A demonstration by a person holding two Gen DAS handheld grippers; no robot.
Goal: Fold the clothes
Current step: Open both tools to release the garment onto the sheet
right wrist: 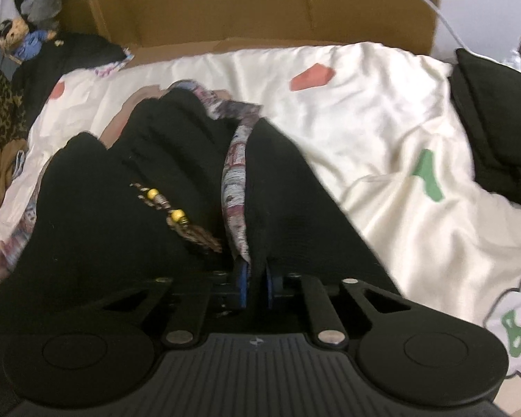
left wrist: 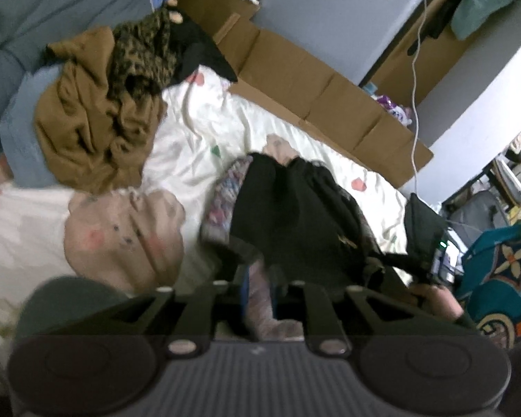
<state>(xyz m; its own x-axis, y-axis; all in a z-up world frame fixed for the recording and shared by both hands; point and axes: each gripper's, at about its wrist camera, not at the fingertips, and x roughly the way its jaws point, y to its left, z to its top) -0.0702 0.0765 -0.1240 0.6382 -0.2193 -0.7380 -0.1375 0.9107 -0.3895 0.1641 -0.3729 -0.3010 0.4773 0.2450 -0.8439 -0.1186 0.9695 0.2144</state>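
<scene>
A black garment [left wrist: 295, 215] with a multicoloured patterned lining lies bunched on the white sheet [left wrist: 205, 128]. My left gripper [left wrist: 260, 288] is shut on a patterned, pinkish part of it at the near end. In the right wrist view the same black garment [right wrist: 149, 180] fills the left half, with a patterned trim strip [right wrist: 234, 180] and a beaded tassel [right wrist: 177, 215] on top. There my right gripper [right wrist: 255, 281], with blue pads [right wrist: 241, 285], is shut on the black edge beside the trim. The other gripper unit [left wrist: 427, 236] and a hand [left wrist: 437, 299] show at the right of the left wrist view.
A brown garment [left wrist: 87, 132], a leopard-print one [left wrist: 142, 55] and a pink one [left wrist: 128, 236] lie heaped to the left. Flattened cardboard [left wrist: 295, 69] lines the bed's far edge. A black item [right wrist: 496, 121] sits at the right, and a doll [right wrist: 21, 38] at the far left.
</scene>
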